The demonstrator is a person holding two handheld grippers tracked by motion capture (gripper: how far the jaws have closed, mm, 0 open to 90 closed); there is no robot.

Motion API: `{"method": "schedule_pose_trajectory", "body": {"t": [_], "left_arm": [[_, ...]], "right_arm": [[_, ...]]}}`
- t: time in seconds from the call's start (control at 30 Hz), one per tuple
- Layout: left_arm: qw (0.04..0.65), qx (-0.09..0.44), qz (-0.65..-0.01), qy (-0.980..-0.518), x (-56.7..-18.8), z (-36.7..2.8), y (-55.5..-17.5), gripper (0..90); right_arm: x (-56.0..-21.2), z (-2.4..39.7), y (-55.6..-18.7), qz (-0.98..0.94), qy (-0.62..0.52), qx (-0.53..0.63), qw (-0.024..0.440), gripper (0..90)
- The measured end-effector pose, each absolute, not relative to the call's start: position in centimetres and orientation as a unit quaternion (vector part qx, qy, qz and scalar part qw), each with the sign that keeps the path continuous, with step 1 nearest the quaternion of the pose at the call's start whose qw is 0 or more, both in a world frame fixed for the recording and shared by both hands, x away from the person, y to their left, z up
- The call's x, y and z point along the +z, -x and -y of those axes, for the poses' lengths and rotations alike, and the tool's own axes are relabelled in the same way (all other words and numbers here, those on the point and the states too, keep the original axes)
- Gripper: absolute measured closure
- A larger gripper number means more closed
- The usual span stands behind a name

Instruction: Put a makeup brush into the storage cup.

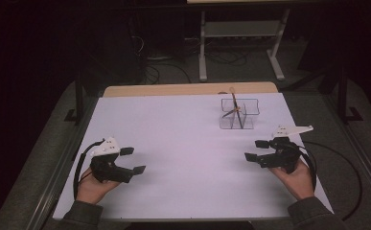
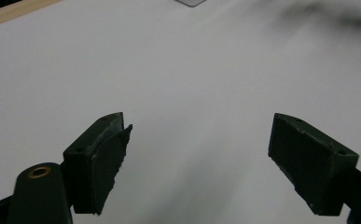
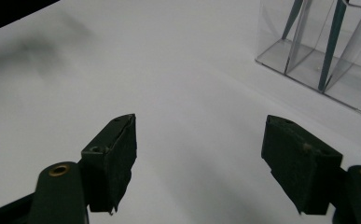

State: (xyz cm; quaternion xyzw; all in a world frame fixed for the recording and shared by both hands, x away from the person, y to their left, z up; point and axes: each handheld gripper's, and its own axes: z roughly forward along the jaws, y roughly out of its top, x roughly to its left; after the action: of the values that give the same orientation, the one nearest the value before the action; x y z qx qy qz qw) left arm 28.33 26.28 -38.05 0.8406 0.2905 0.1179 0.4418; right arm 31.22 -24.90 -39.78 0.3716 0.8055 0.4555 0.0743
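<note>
Holder: clear plastic divided organiser box [image 1: 239,114], at the far right of the white table sheet [image 1: 183,148].
Contents: thin dark-handled sticks [image 1: 237,111], perhaps brushes, leaning inside.
Handling: likely light, rigid, slick-walled; sticks best pinched mid-shaft.
Right gripper [image 1: 256,150]: jaws wide apart, empty, near the box [image 3: 318,51].
Left gripper [image 1: 133,160]: jaws spread, nothing between, well apart.

Surface [image 1: 183,153]: white sheet, wooden strip at far edge.
Metal frame [image 1: 240,43]: on floor beyond the surface.
Cables [image 1: 164,67]: left of the frame.
</note>
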Motion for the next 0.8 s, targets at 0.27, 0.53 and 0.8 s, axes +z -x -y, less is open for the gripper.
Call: {"method": "schedule_pose_trajectory", "body": {"t": [0.27, 0.53, 0.8], "left_arm": [[0.437, 0.120, -0.291, -0.842, -38.2, -26.3, -28.3, 18.5], [0.434, 0.122, -0.290, -0.844, -38.5, -26.3, -28.3, 18.6], [0.428, 0.119, -0.287, -0.849, -38.9, -26.0, -28.1, 18.7]], "right_arm": [[-40.4, 25.0, -30.7, -0.805, -0.375, 0.454, 0.071, 25.0], [-40.9, 25.0, -30.2, -0.803, -0.375, 0.457, 0.070, 24.5], [-41.4, 25.2, -29.7, -0.801, -0.378, 0.459, 0.066, 23.5]]}}
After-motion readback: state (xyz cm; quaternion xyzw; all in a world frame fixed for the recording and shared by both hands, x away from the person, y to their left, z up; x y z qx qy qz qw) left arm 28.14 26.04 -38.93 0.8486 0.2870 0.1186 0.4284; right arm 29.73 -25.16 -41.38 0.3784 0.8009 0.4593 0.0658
